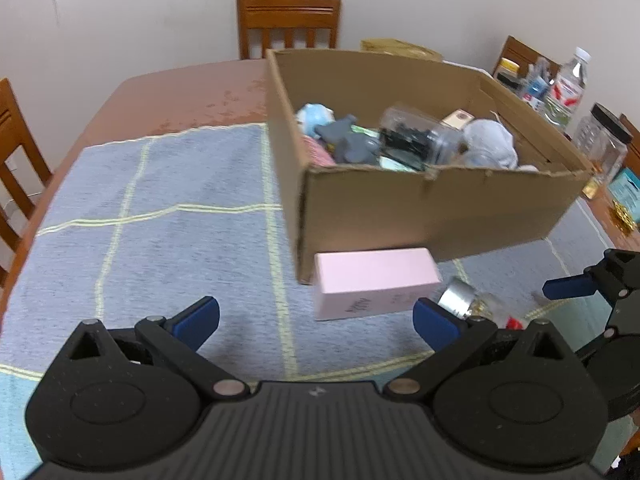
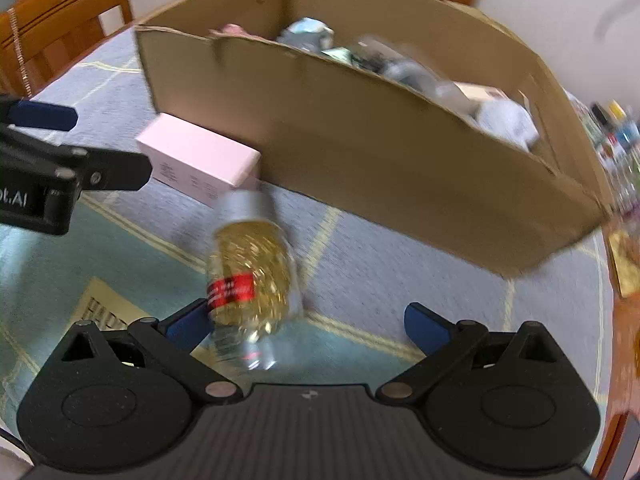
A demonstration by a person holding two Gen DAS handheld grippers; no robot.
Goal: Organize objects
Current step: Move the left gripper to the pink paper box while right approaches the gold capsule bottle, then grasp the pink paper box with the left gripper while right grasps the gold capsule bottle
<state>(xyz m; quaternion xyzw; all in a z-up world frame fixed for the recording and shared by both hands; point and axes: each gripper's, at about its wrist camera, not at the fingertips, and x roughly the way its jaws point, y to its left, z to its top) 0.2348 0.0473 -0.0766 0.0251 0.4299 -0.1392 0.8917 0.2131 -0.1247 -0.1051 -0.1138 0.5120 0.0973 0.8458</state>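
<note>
Clear jar of gold bits, silver cap, red label, between spread right gripper fingers.

A home dining room: wooden chairs surround a cloth-covered table against plain walls.

soft, even indoor light, no glare; only faint shadows beneath the cardboard box. both views bend strongly at the edges, with dark corners. the right wrist view is smeared by motion blur, worst on the jar and the far right clutter.
</note>
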